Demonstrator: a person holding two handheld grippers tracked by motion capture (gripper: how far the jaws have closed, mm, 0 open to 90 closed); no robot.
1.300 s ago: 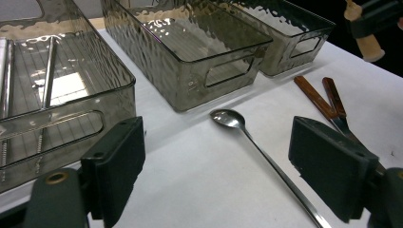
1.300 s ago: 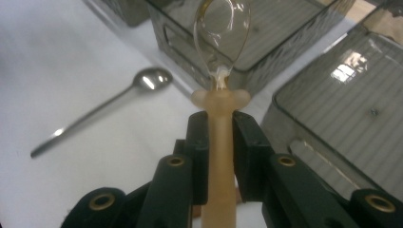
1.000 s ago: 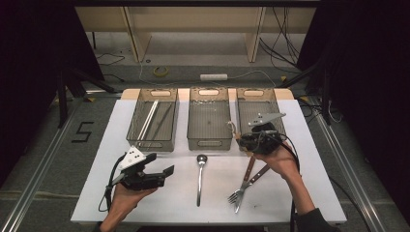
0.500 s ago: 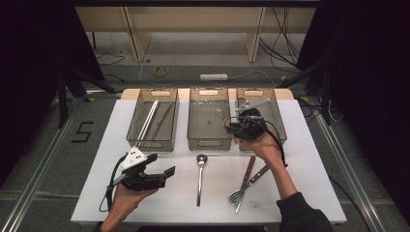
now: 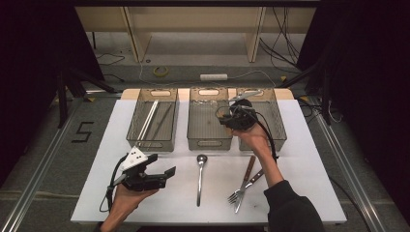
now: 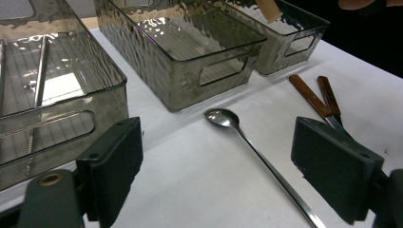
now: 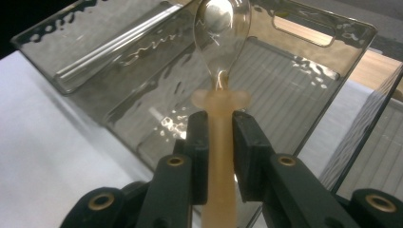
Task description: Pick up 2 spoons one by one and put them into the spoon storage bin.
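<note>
Right arm reaches forward over the table (image 5: 309,159), dark sleeve near the table's front edge, hand raised at the near end of the right-hand bin (image 5: 278,121). Right gripper (image 7: 219,130) has both black jaws pressed tight on the pale, tan, matte handle of a spoon (image 7: 221,28). The spoon's shiny metal bowl points up and away, held above the bin's open top; a small cross-guard sits where handle meets bowl. In the high view the right gripper (image 5: 237,116) sits over the gap between the middle bin (image 5: 209,140) and the right-hand bin.

Left hand rests low at the front left of the table, palm under the left gripper (image 5: 150,176), which lies level and points right. Its jaws stand wide apart, nothing between them, with the white tabletop showing through.

Bins: three, smoky translucent plastic, rippled walls, ribbed floors, cut-out handles. Left bin (image 5: 152,121) holds long thin metal rods.

On the table: a long steel spoon (image 6: 247,142), slim stem, polished bowl toward the bins. Right of it, a fork (image 5: 237,193) and a second piece, both with brown wooden handles (image 6: 309,97), lying crossed.
</note>
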